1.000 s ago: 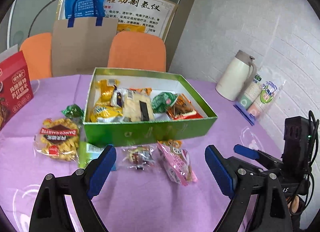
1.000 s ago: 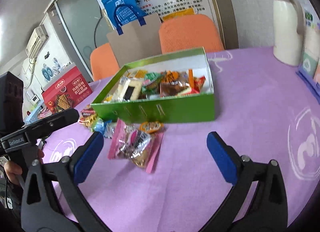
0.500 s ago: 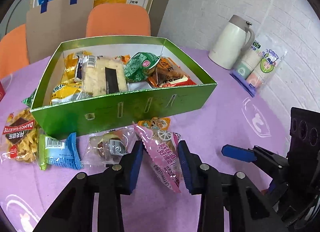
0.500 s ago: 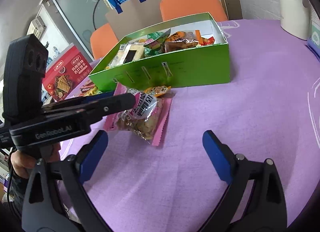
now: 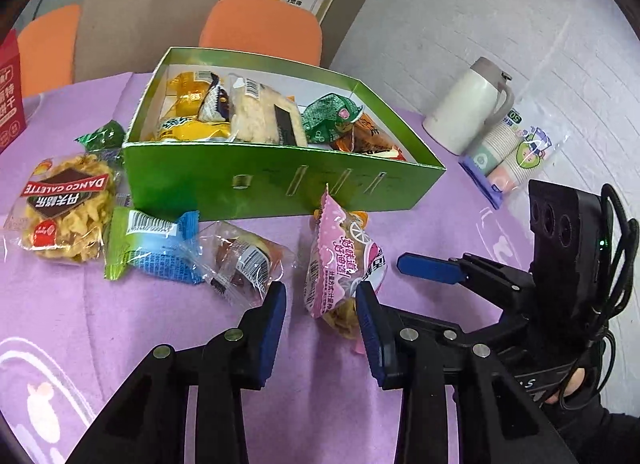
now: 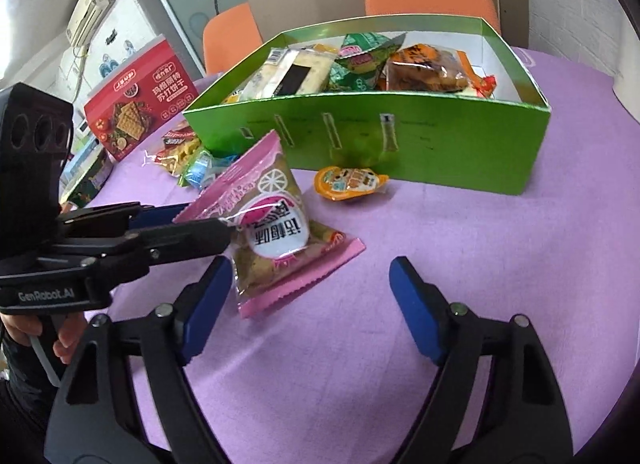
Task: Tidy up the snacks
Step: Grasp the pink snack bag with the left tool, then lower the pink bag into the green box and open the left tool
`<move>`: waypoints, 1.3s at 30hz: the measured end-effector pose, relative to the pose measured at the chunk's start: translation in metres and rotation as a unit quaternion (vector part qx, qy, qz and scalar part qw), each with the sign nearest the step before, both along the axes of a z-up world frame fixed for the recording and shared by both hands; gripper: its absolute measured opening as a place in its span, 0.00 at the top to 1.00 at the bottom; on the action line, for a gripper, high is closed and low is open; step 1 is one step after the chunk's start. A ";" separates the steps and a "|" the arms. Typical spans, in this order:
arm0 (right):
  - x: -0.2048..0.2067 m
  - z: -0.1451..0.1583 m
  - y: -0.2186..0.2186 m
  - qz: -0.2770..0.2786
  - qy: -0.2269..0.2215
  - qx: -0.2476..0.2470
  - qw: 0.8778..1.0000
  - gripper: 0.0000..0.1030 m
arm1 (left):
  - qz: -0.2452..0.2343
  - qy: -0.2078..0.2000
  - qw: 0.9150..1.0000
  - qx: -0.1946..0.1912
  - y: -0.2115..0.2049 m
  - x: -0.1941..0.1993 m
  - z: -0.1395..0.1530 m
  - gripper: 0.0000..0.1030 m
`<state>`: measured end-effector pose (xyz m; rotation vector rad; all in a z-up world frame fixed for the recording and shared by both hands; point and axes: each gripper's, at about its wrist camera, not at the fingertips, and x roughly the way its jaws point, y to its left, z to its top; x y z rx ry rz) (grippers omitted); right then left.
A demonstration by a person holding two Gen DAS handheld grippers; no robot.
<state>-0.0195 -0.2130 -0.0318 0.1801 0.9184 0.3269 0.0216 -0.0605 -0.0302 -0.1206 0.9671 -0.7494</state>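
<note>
A pink snack packet (image 5: 340, 264) is tilted up off the purple tablecloth, in front of the green box (image 5: 280, 180) of snacks. My left gripper (image 5: 320, 304) is shut on the packet's near end; it also shows in the right wrist view (image 6: 224, 228), pinching the pink packet (image 6: 276, 224). My right gripper (image 6: 308, 304) is open and empty, just behind the packet; one of its fingers (image 5: 430, 268) shows in the left wrist view. A small orange packet (image 6: 348, 184) lies against the green box (image 6: 400, 144).
Loose snacks lie left of the box: a clear-wrapped cake (image 5: 244, 256), a blue-green packet (image 5: 152, 248), a yellow cracker bag (image 5: 64, 208). A white jug (image 5: 468, 108) and paper cups (image 5: 508, 156) stand at right. A red biscuit box (image 6: 136, 104) stands at left.
My left gripper has lifted the near end of the pink packet off the cloth, tilting it up. The right gripper has come closer behind it, still open.
</note>
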 end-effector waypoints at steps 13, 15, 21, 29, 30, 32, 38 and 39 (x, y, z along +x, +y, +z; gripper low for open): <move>0.028 -0.007 0.010 0.081 -0.010 -0.009 0.997 0.39 | -0.028 0.015 0.999 -0.019 -0.021 0.019 -0.004 0.62; 0.027 -0.008 0.007 0.078 -0.009 -0.005 0.997 0.40 | -0.029 0.014 0.999 -0.018 -0.025 0.018 -0.005 0.58; 0.025 -0.008 0.007 0.067 -0.014 0.006 0.998 0.53 | -0.036 -0.006 0.999 -0.004 -0.042 0.017 -0.004 0.50; 0.003 0.009 -0.006 0.037 -0.032 0.017 0.999 0.72 | -0.044 -0.031 0.999 -0.004 -0.055 0.005 0.018 0.67; 0.001 0.013 -0.009 0.034 -0.037 0.021 0.999 0.72 | -0.046 -0.041 0.998 -0.007 -0.057 0.003 0.025 0.67; -0.005 0.028 -0.016 0.028 -0.056 0.026 0.998 0.72 | -0.052 -0.063 0.997 -0.014 -0.062 0.001 0.044 0.67; 0.004 0.078 -0.037 0.003 -0.119 0.020 0.993 0.72 | -0.057 -0.115 0.991 -0.030 -0.082 0.028 0.094 0.68; 0.010 0.084 -0.041 -0.003 -0.124 0.022 0.992 0.72 | -0.057 -0.118 0.991 -0.033 -0.084 0.035 0.098 0.68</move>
